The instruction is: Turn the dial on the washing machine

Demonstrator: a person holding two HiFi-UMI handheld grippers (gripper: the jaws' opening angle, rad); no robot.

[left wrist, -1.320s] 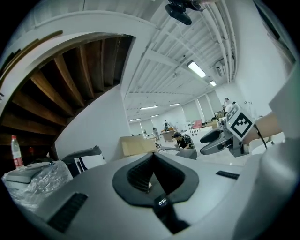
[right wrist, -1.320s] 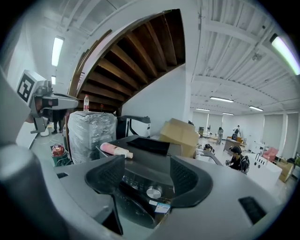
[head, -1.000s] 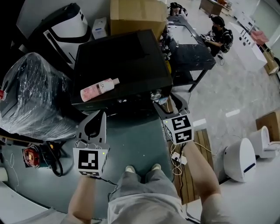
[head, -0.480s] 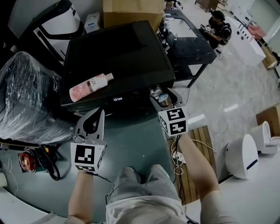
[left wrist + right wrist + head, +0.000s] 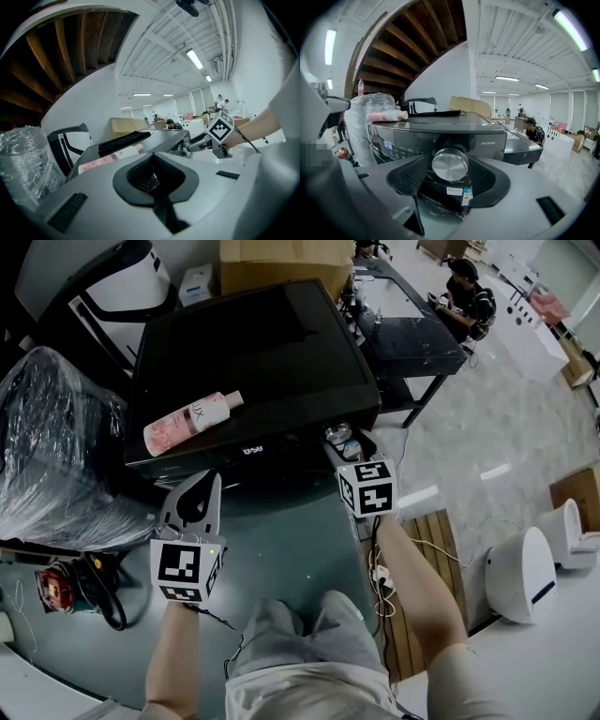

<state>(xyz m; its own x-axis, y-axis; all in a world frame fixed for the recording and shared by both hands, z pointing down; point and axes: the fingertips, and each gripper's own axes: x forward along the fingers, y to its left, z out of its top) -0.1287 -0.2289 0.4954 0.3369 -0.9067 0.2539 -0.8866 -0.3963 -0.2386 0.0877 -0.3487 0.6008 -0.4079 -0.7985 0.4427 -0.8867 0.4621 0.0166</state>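
The black washing machine (image 5: 244, 343) stands ahead of me, with its round silver dial (image 5: 338, 435) at the front's right end. In the right gripper view the dial (image 5: 450, 164) sits between the dark pads of my right gripper (image 5: 450, 169), and a small gap shows on each side. Its jaws have just been closing a little around the dial; they are open. My left gripper (image 5: 212, 482) hangs by the machine's front left, below the lit display (image 5: 251, 450), shut on nothing. A pink bottle (image 5: 192, 418) lies on the lid.
A plastic-wrapped bundle (image 5: 56, 446) stands left of the machine and a cardboard box (image 5: 281, 259) behind it. To the right are a black table (image 5: 412, 334) with a seated person (image 5: 469, 296), a wooden pallet (image 5: 431, 549) and a white appliance (image 5: 520, 577). A red tool (image 5: 52, 582) lies at the lower left.
Both grippers have sunk towards the machine's front. The right gripper has come up to the dial, which now lies between its jaws. The left gripper stays shut.
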